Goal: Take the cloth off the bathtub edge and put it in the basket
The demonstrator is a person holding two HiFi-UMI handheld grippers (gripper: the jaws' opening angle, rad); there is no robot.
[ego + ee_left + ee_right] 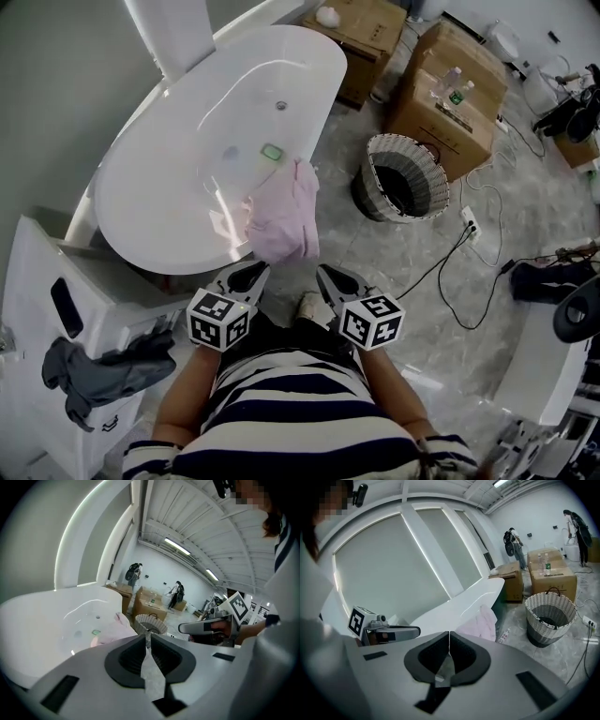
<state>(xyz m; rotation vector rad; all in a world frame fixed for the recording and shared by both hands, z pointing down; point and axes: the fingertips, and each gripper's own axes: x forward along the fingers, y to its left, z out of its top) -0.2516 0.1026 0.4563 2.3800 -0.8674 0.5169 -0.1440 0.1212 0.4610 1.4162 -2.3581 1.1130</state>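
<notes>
We read the left tongs (146, 638) as shut: jaws together, nothing between them. The right tongs (449, 637) are the same, jaws together and empty. We hold both low in front of our striped shirt (300, 412), side by side, tips angled forward and down toward the near end of the bathtub (141, 202). Our forearms (187, 389) come in from either side. The left cube (218, 319) and right cube (372, 322) carry black-and-white square codes, with no lettering we can make out.

The pink cloth (284, 220) hangs over the tub's near rim, just ahead of both tips and touched by neither. A small green item (273, 151) lies in the tub near the drain (280, 106).

The basket (434, 184) stands on the floor (394, 272) right of the tub, well apart from the cloth. It has a woven wall and is dark inside. Beyond it are cardboard boxes (441, 112) with bottles (454, 86) on top. Box print and bottle labels are too small for us to read.
</notes>
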